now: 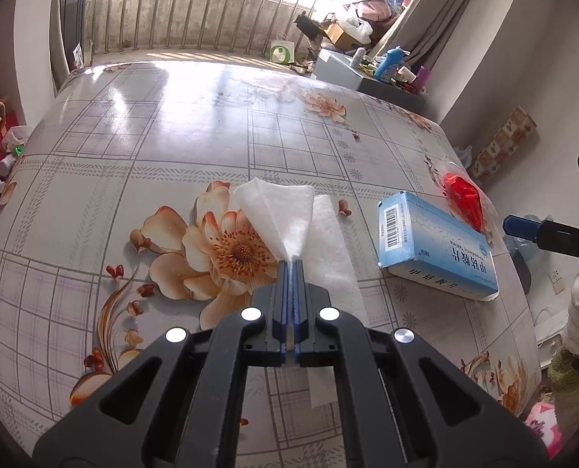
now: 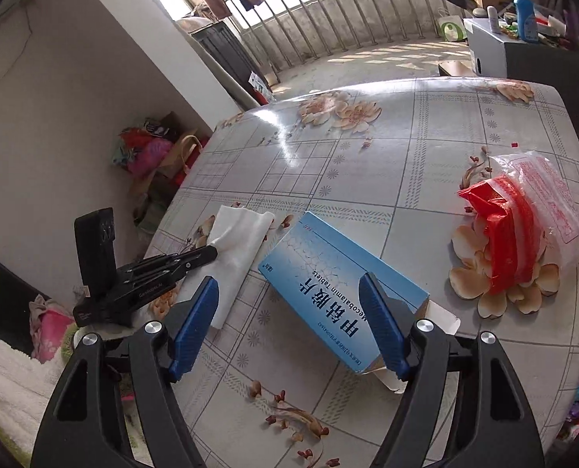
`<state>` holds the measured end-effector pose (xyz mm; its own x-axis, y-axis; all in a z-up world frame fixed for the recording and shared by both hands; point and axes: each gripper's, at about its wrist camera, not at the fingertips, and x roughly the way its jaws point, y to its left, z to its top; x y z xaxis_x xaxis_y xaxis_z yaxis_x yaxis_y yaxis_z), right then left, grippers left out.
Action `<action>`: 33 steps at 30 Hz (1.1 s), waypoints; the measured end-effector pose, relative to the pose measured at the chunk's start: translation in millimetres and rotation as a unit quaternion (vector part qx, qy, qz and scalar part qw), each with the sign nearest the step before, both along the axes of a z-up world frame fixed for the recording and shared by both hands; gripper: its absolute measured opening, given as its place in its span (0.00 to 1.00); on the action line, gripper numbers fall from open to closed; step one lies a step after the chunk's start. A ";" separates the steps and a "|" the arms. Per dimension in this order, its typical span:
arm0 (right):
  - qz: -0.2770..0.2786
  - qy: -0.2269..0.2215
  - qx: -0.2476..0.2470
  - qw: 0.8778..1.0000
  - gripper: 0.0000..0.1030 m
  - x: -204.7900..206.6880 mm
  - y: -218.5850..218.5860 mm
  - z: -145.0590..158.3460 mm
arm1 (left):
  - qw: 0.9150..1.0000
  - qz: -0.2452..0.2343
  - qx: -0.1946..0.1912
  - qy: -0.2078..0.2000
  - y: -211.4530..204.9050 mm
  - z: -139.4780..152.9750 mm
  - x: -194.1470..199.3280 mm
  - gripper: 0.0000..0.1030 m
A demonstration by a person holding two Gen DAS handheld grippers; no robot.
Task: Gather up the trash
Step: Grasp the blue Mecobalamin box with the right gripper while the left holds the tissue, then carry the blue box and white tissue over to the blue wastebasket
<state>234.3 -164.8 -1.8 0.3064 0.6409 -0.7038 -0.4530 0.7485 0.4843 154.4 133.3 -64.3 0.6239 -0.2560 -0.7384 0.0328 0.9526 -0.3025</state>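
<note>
A white tissue (image 1: 279, 220) lies partly lifted on the flowered table (image 1: 153, 148). My left gripper (image 1: 290, 262) is shut on the tissue's near corner; it also shows in the right wrist view (image 2: 210, 251) with the tissue (image 2: 238, 241). A blue medicine box (image 1: 436, 243) lies to the right of it. My right gripper (image 2: 289, 286) is open, its jaws wide apart just above the box (image 2: 336, 292), one finger on each side. A red wrapper inside a clear plastic bag (image 2: 515, 230) lies near the table's right edge, and it shows in the left wrist view (image 1: 465, 199).
The table's right edge drops to clutter on the floor. A grey cabinet (image 1: 340, 66) with bottles stands beyond the far right corner. Bags (image 2: 153, 152) lie against the wall on the left. A balcony railing (image 1: 196, 19) is behind.
</note>
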 end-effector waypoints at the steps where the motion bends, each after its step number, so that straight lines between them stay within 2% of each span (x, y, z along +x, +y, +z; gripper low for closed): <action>1: -0.021 0.005 -0.004 1.000 0.74 8.2 -4.9 -3.1 | 1.000 -0.005 -0.001 0.000 -2.4 0.6 -1.8 0.00; 4: -0.053 0.026 0.000 0.998 0.74 38.5 -9.6 -15.9 | 1.000 -0.019 -0.021 0.006 -7.9 -0.7 -10.7 0.00; 7: -0.071 0.027 -0.010 0.997 0.74 52.6 -8.0 -29.0 | 0.998 -0.041 -0.041 0.023 -21.1 -9.0 -16.6 0.00; 10: -0.062 0.051 -0.007 0.997 0.74 54.4 -2.5 -44.9 | 0.996 -0.051 -0.059 0.034 -33.9 -16.3 -18.5 0.00; 15: -0.024 0.078 0.014 0.997 0.74 24.8 1.4 -52.9 | 0.994 -0.069 -0.082 0.025 -46.2 -14.2 -12.0 0.00; 19: -0.014 0.093 0.032 0.995 0.74 -1.6 -0.3 -58.0 | 0.991 -0.093 -0.097 0.023 -61.8 -15.7 -3.7 0.00; 24: -0.040 0.109 0.065 0.991 0.74 -28.9 -16.6 -61.5 | 0.986 -0.124 -0.109 0.035 -85.7 -17.1 -0.9 0.00; 28: -0.072 0.110 0.069 0.989 0.74 -55.2 -36.4 -62.6 | 0.981 -0.163 -0.103 0.033 -111.4 -14.4 -9.4 0.00; 33: -0.124 0.129 0.100 0.979 0.74 -95.9 -70.2 -67.3 | 0.973 -0.203 -0.108 0.036 -138.3 -14.0 -21.2 0.00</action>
